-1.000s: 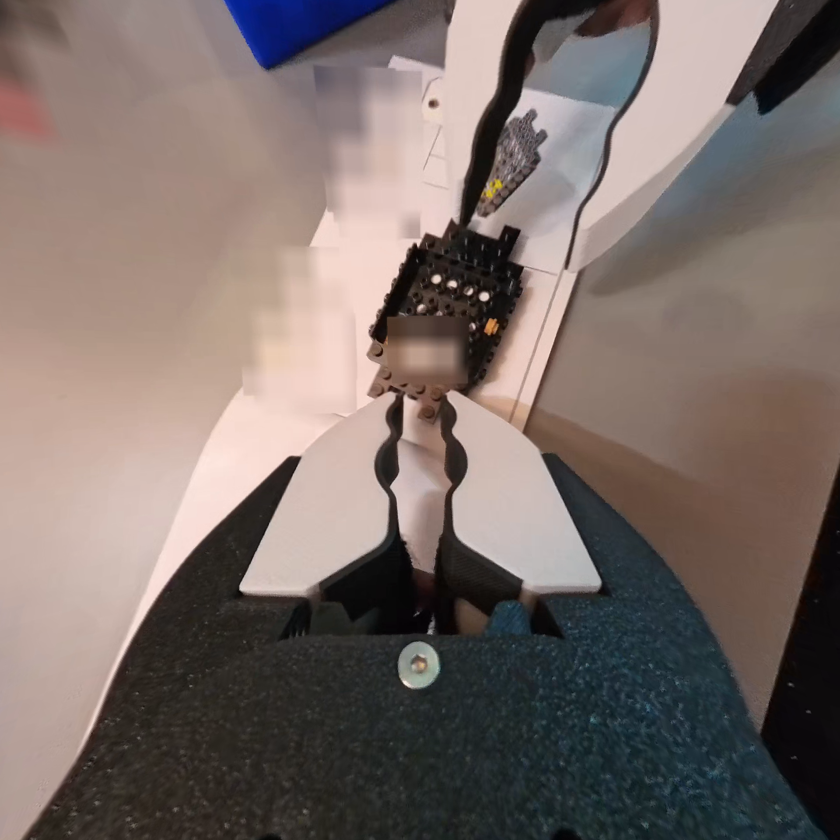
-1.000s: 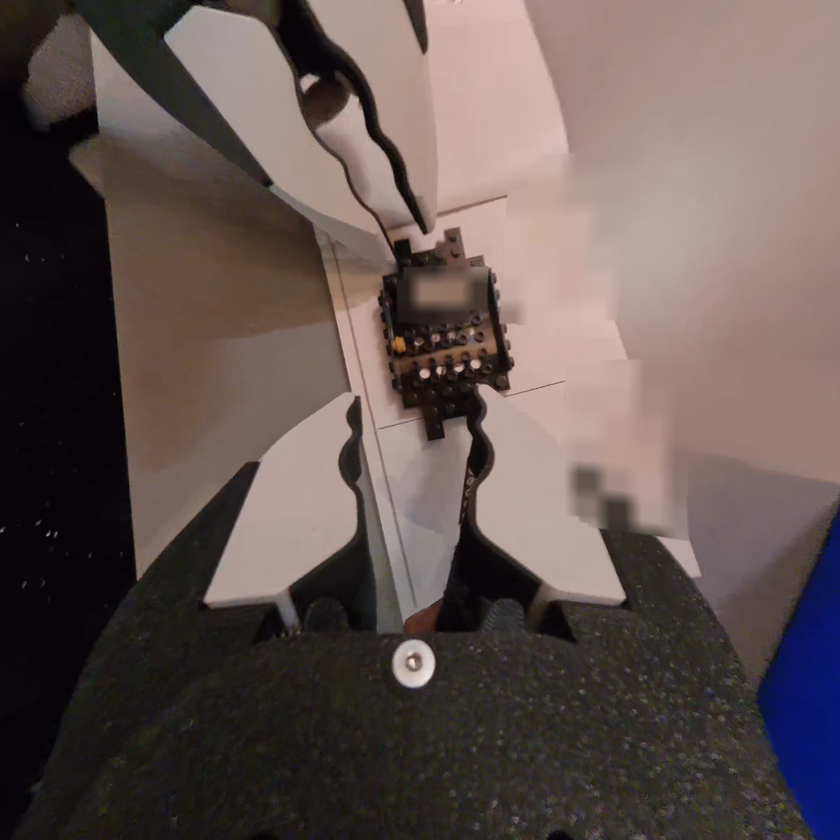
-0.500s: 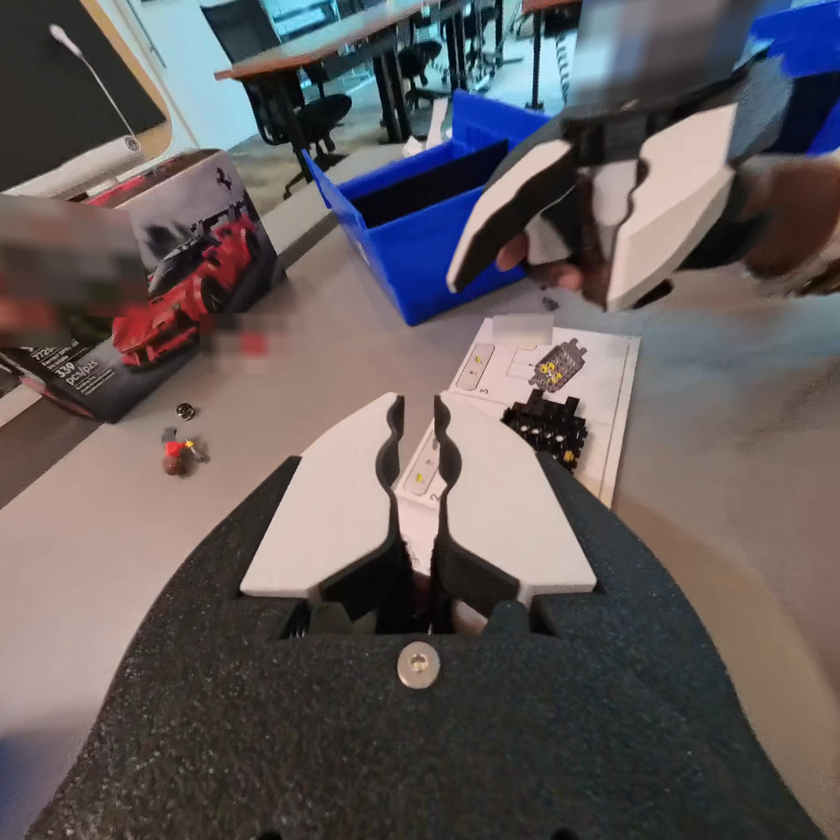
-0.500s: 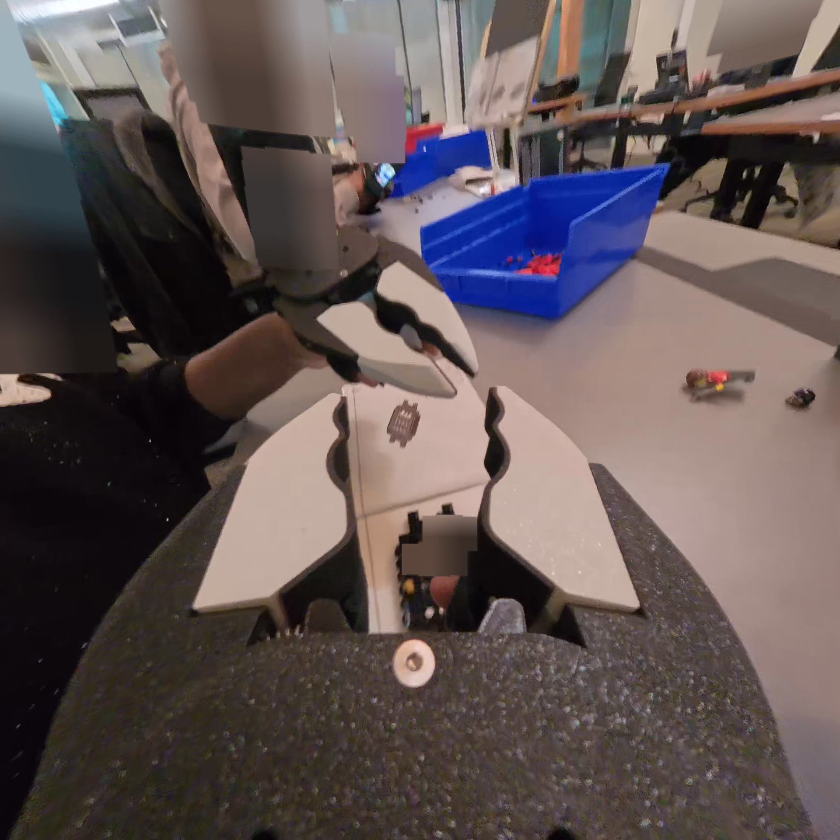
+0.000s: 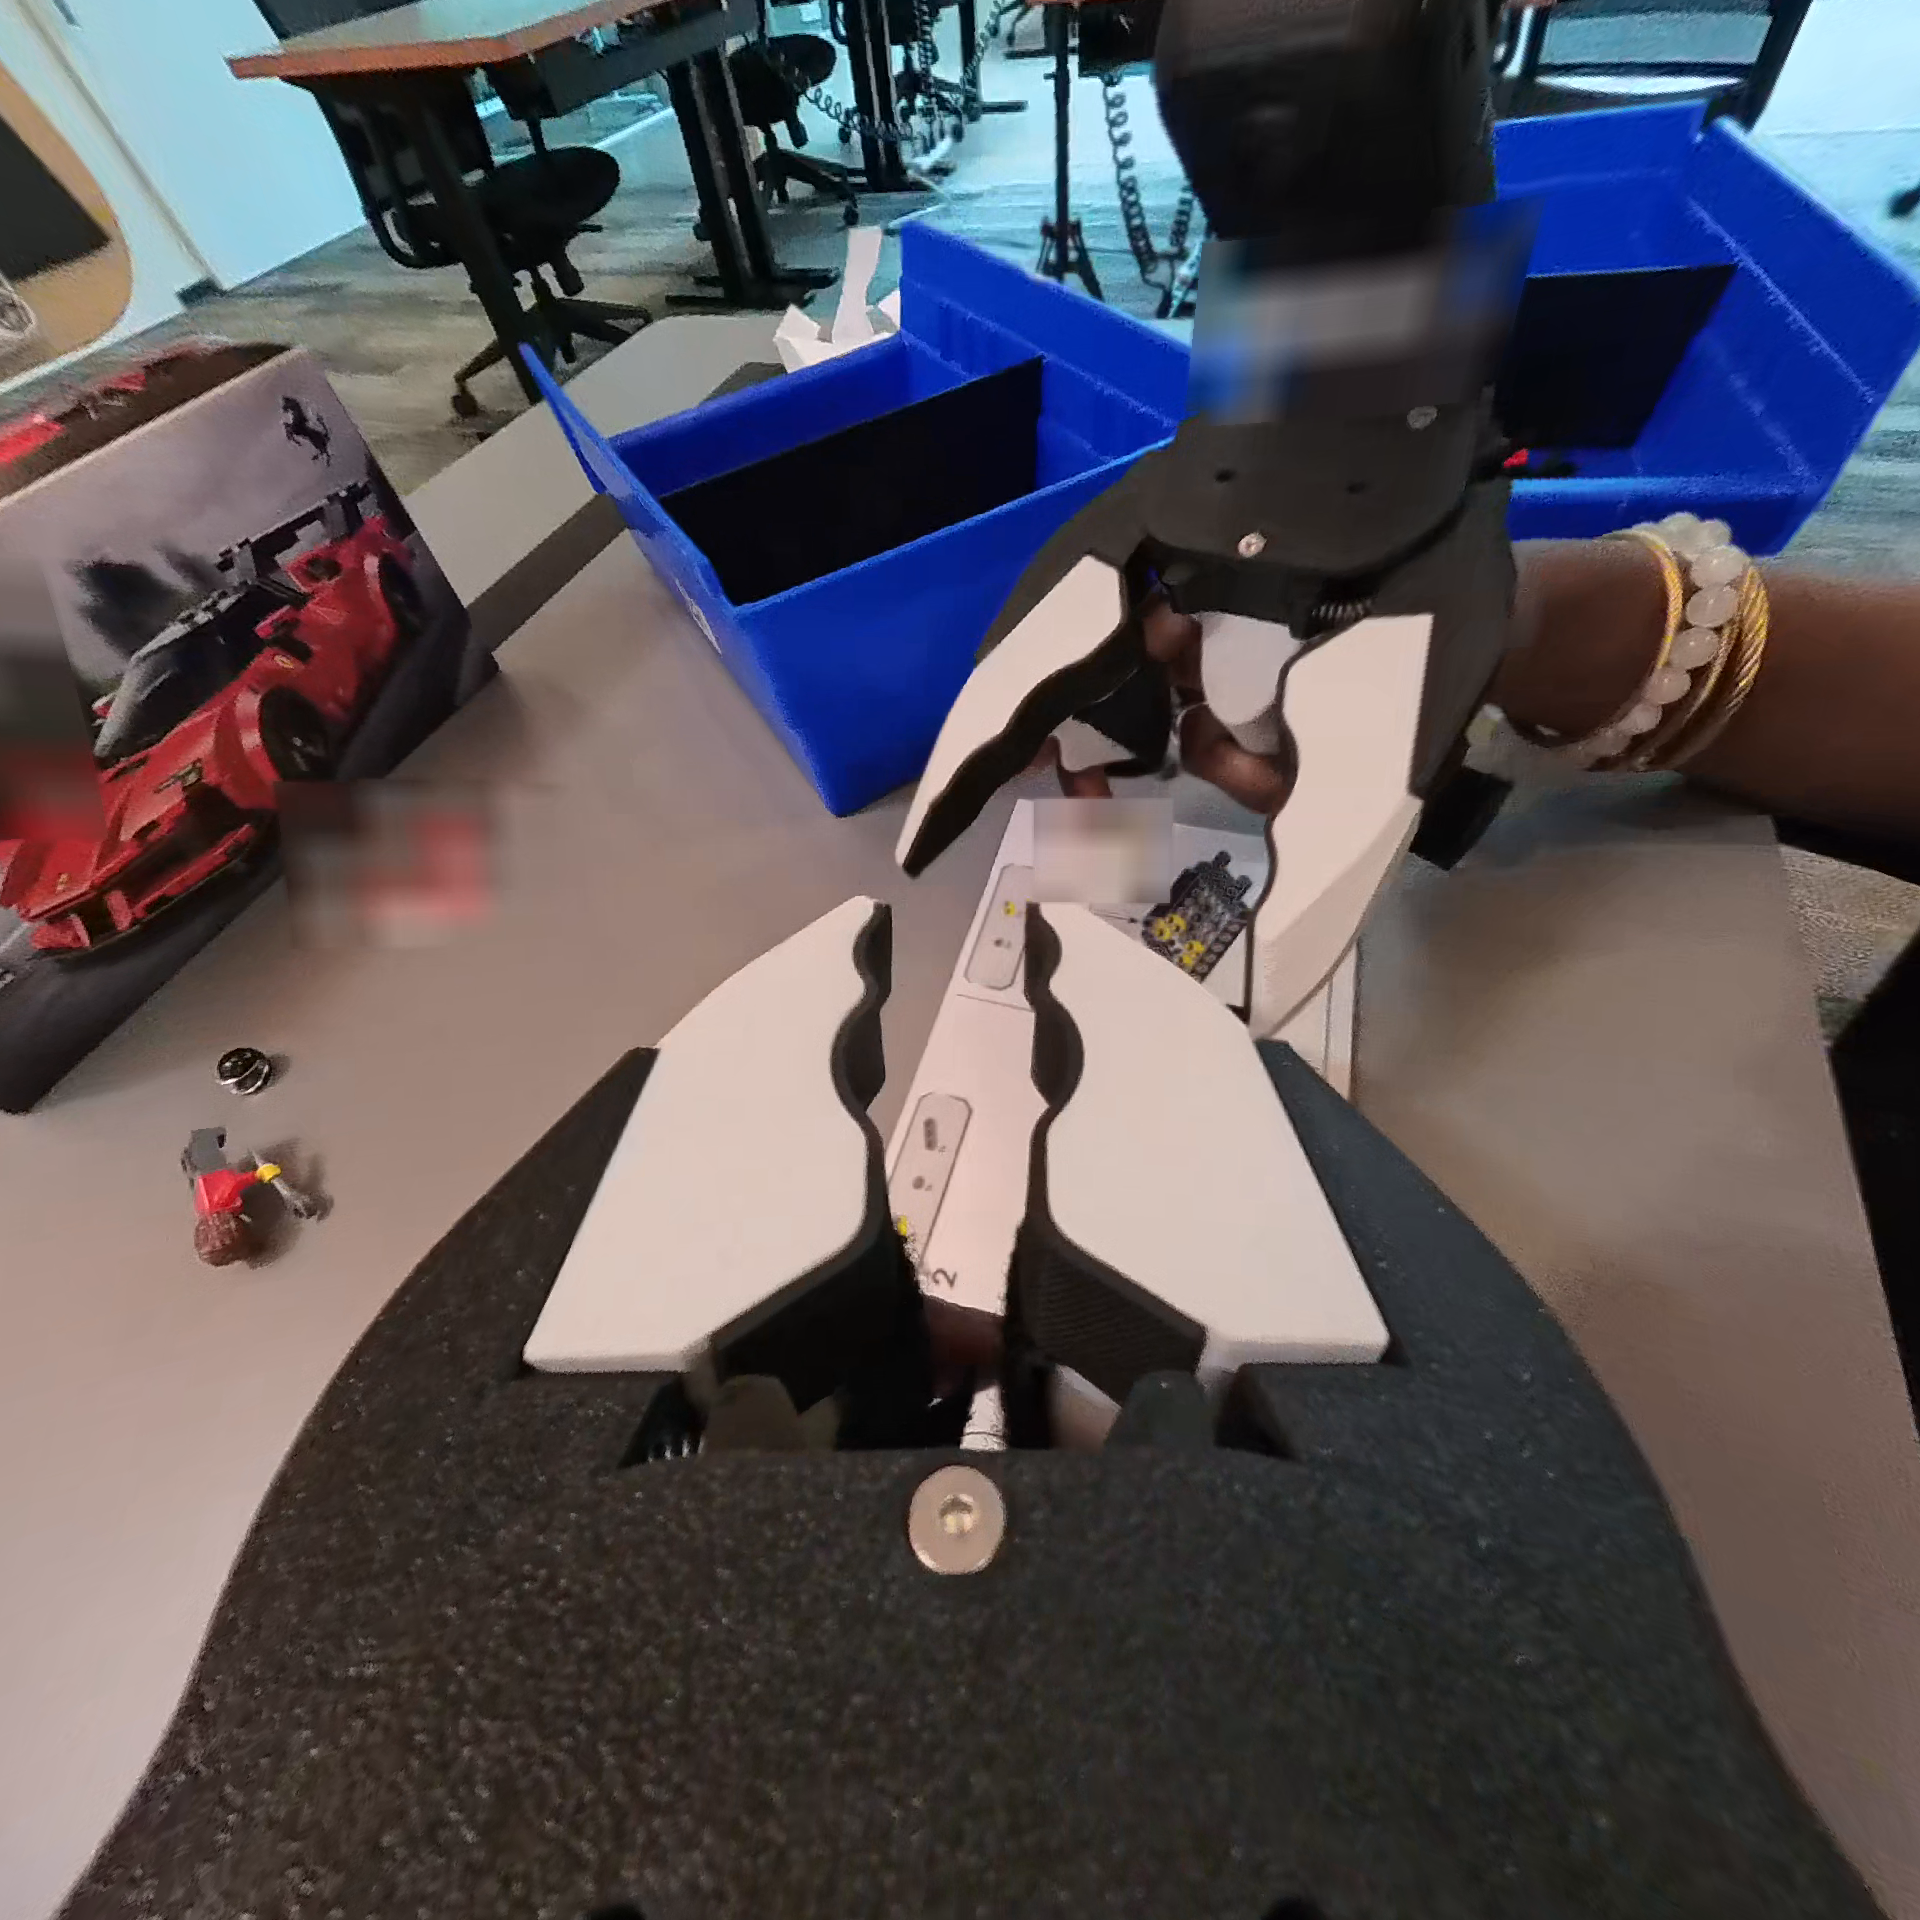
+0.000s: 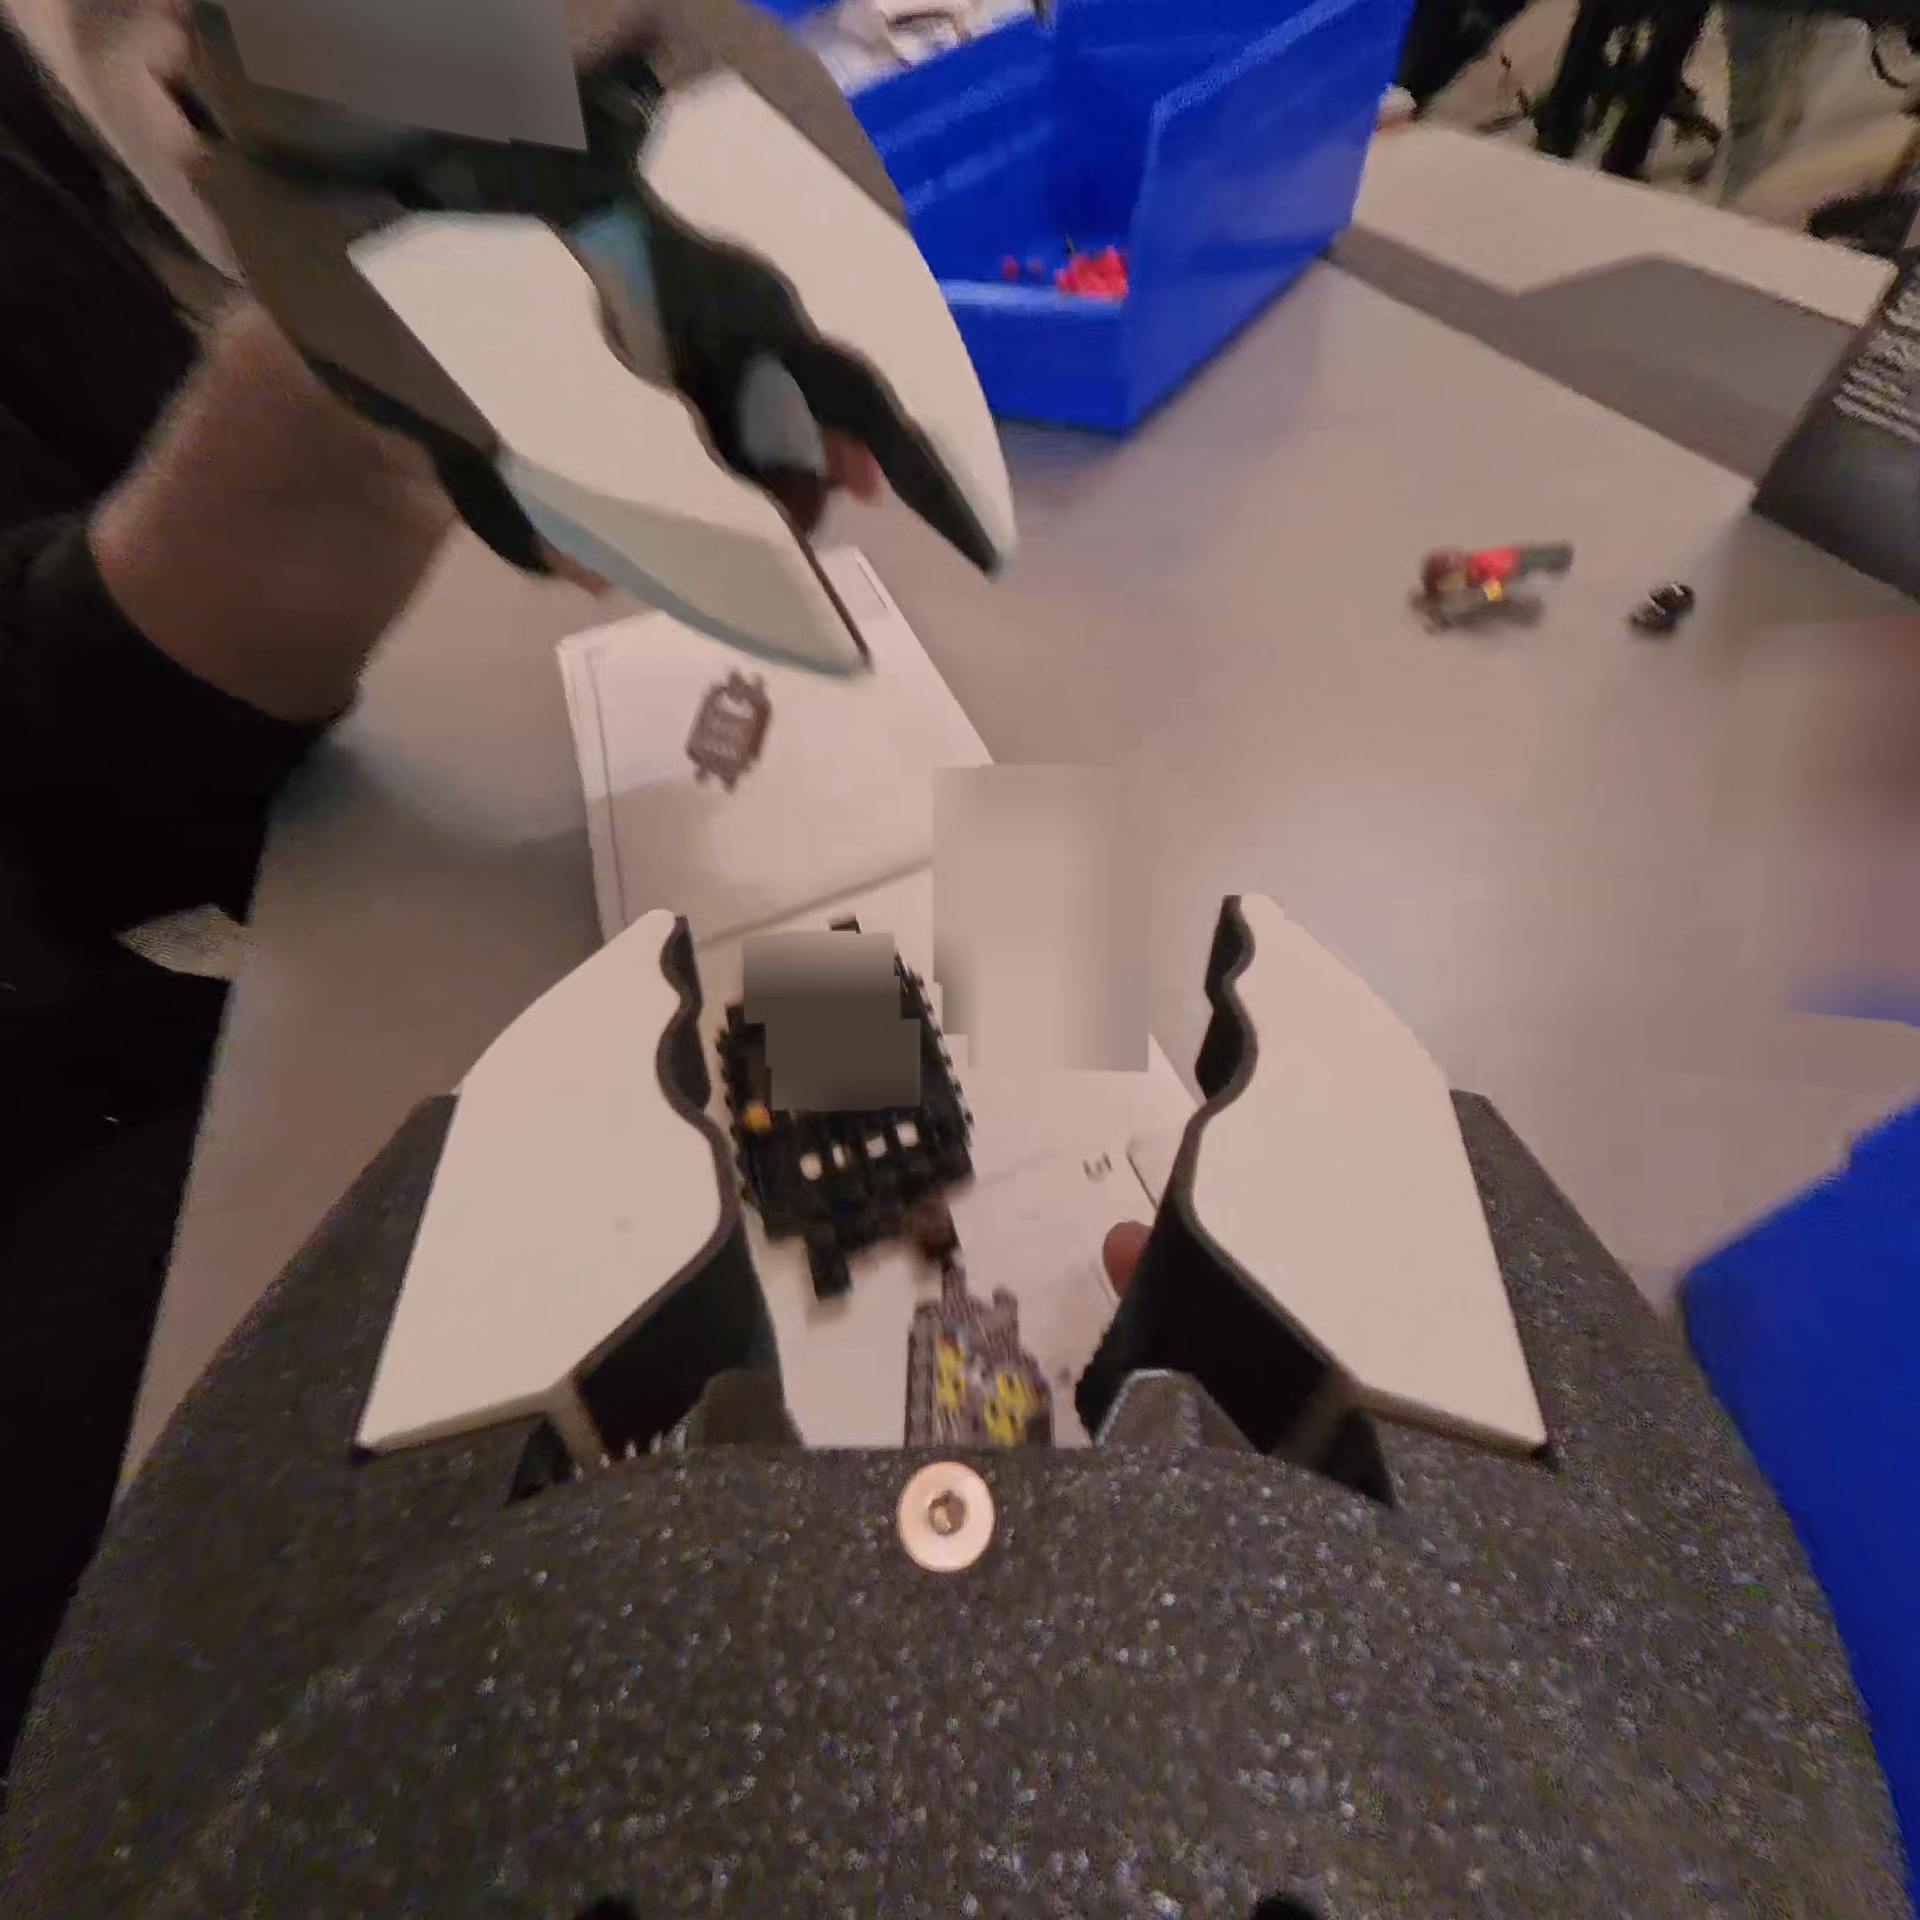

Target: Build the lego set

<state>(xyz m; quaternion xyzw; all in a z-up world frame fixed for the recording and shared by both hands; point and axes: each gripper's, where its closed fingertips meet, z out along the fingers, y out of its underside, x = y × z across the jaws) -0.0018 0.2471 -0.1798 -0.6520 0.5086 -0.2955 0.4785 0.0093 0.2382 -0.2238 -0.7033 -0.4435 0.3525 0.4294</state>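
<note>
Left wrist view: the left gripper (image 5: 956, 914) hovers over the instruction sheet (image 5: 971, 1101), fingers narrowly parted on nothing — the right gripper (image 5: 1081, 862) hangs at one o'clock, a toy minifigure (image 5: 234, 1195) lies at nine.

Right wrist view: the right gripper (image 6: 951, 920) gapes wide above the black brick assembly (image 6: 852, 1153), which lies on the sheet beside its left finger (image 6: 582, 1122) — contact unclear.

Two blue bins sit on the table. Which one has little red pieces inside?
The far blue bin, seen past the left hand-held gripper in the right wrist view, holds red pieces. The near blue bin shows only a black divider.
</note>
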